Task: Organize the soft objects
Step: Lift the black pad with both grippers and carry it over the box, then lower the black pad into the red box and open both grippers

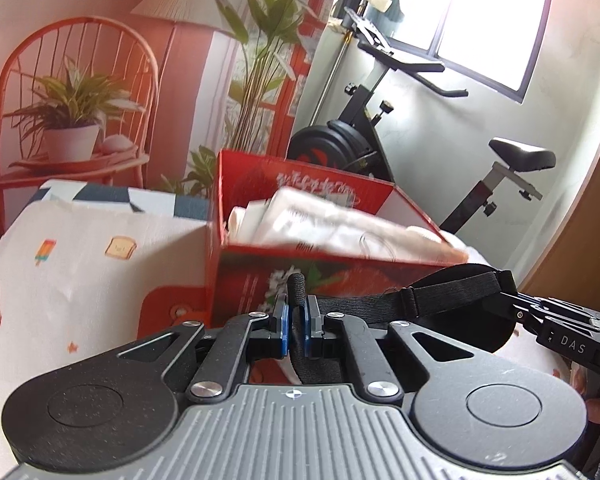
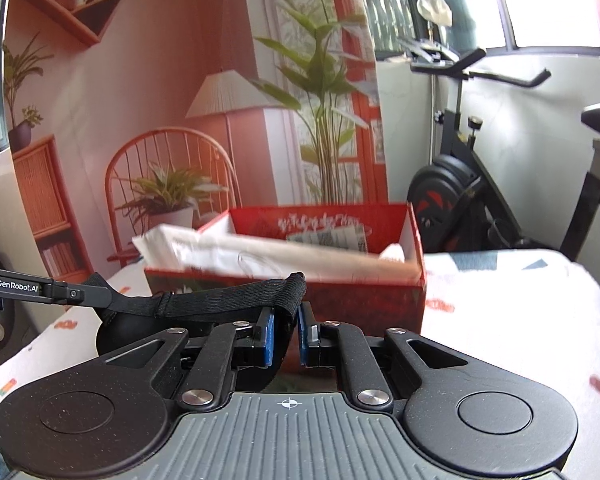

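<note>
Eye mask: black, strap stretched between both tongs, likely for folding.
Left tongs: clamped on strap.
Right tongs: clamped on strap.
Red box: behind, holds white packets.

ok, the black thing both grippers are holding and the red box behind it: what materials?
Black eye mask: soft matte fabric, probably padded; its strap looks like ribbed woven elastic and bunches where pinched.
Red box: printed cardboard, slightly glossy, with thin straight walls and white inner faces.
</note>
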Demonstrator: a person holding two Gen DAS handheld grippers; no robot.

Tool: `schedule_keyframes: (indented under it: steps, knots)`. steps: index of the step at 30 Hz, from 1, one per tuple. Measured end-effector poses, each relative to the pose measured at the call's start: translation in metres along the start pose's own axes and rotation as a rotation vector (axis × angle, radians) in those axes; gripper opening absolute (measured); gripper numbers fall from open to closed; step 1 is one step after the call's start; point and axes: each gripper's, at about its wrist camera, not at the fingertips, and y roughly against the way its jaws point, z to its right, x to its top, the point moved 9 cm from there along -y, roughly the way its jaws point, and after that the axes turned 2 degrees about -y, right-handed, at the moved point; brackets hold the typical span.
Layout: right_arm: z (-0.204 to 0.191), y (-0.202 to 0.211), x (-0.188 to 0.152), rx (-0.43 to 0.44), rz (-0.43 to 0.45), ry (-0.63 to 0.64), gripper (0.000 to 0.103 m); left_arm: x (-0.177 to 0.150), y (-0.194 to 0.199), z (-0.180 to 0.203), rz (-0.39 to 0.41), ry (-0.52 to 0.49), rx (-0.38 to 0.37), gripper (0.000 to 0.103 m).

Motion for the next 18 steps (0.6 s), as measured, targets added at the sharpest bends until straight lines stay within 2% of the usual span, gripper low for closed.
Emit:
schedule_keyframes:
  steps: [8, 12, 15, 18]
  knots:
    - [0.006, -0.011, 0.058, 0.008, 0.076, 0.012, 0.01, 0.061, -0.002, 0.008, 0.102, 0.028, -0.026, 0.008]
    - [0.015, -0.035, 0.093, -0.005, 0.108, 0.018, 0.01, 0.099, -0.019, 0.011, 0.164, 0.004, -0.001, 0.008]
    - [0.023, -0.064, 0.114, -0.037, 0.109, 0.048, 0.01, 0.119, -0.045, 0.01, 0.16, 0.028, 0.008, 0.008]
    - [0.036, -0.098, 0.122, -0.079, 0.08, 0.073, 0.01, 0.125, -0.074, 0.005, 0.135, 0.029, 0.044, 0.008]
